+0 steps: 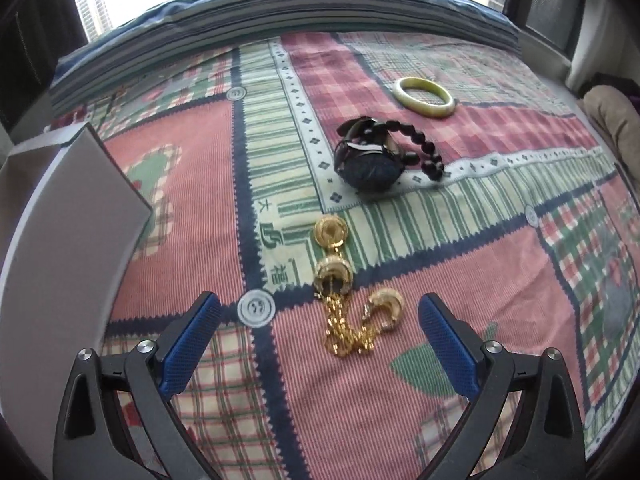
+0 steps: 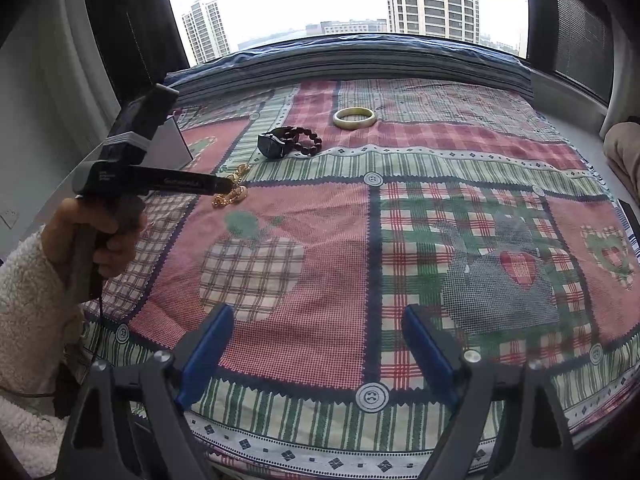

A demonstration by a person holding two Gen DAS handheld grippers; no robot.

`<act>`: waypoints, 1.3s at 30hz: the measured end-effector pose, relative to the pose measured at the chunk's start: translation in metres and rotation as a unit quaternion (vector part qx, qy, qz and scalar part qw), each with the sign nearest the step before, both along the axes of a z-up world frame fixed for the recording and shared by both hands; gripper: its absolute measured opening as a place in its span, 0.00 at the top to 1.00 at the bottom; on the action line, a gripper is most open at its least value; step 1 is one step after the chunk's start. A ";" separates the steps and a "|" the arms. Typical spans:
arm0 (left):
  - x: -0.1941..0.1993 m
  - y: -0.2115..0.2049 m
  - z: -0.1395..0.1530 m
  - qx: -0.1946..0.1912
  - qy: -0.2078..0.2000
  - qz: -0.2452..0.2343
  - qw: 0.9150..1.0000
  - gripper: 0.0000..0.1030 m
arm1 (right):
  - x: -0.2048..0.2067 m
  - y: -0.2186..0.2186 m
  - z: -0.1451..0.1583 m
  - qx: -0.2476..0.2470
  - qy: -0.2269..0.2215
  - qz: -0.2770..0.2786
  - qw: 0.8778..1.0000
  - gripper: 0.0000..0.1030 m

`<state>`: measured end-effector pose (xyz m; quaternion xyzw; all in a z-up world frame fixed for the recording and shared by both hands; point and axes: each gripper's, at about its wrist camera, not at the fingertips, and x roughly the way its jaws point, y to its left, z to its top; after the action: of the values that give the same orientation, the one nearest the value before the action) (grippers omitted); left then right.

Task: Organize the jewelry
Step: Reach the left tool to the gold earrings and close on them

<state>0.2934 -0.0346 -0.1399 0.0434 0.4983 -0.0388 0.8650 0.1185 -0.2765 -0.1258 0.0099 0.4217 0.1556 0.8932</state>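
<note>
Nearest, the left gripper (image 1: pixel 320 316) hangs wide open with nothing held, over the gold chain jewelry (image 1: pixel 340 300) on the patchwork bed cover (image 1: pixel 440 380); the chain's long axis runs away from the gripper. The right gripper (image 2: pixel 318 332) is also spread wide and empty over bare cover. Left stands a grey box (image 1: pixel 68 240) (contents not visible). Farther: black watch (image 1: pixel 366 162) touching a dark bead bracelet (image 1: pixel 424 148), then a green bangle (image 1: pixel 424 94) lying flat.

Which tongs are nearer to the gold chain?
Left. The left tongs hover open right over the gold chain; the right tongs wait open, farther back.
</note>
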 end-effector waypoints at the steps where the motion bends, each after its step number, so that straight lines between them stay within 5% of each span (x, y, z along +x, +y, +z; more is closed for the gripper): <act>1: 0.008 -0.002 -0.004 0.012 -0.002 0.008 1.000 0.08 | 0.000 0.000 -0.001 0.001 0.002 0.001 1.000 0.15; 3: 0.016 -0.003 -0.011 0.023 0.009 0.021 0.999 0.25 | 0.000 0.000 -0.002 0.002 0.004 0.002 1.000 0.15; 7: 0.009 0.000 -0.016 -0.016 0.013 0.025 0.999 0.53 | 0.000 -0.004 -0.005 0.003 0.006 0.000 1.000 0.15; 8: 0.007 -0.001 -0.015 -0.018 0.008 0.019 1.000 0.77 | 0.001 -0.006 -0.006 0.004 0.008 -0.002 1.000 0.15; 19: -0.030 0.034 0.027 -0.104 0.006 0.043 0.994 0.78 | 0.013 -0.024 0.001 0.047 0.019 -0.005 0.999 0.15; 27: -0.079 0.069 0.070 -0.130 -0.029 0.060 0.989 0.78 | 0.102 -0.023 0.061 0.161 0.056 0.044 0.984 0.15; 31: -0.091 0.081 0.075 -0.136 -0.035 0.070 0.988 0.78 | 0.170 0.015 0.069 0.105 0.058 0.058 0.991 0.16; 34: -0.097 0.088 0.070 -0.137 -0.032 0.080 0.987 0.78 | 0.220 0.049 0.052 0.087 0.094 0.097 0.987 0.33; 36: -0.103 0.094 0.066 -0.141 -0.028 0.083 0.986 0.78 | 0.239 0.081 0.039 0.013 0.069 0.165 0.984 0.35; 39: -0.109 0.098 0.063 -0.137 -0.024 0.085 0.987 0.78 | 0.241 0.115 0.017 -0.115 0.005 0.249 0.962 0.38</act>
<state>0.1843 0.0629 -0.0772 -0.1171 0.4689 -0.0319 0.8749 0.3594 -0.1614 -0.1092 -0.1980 0.4302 0.3235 0.8192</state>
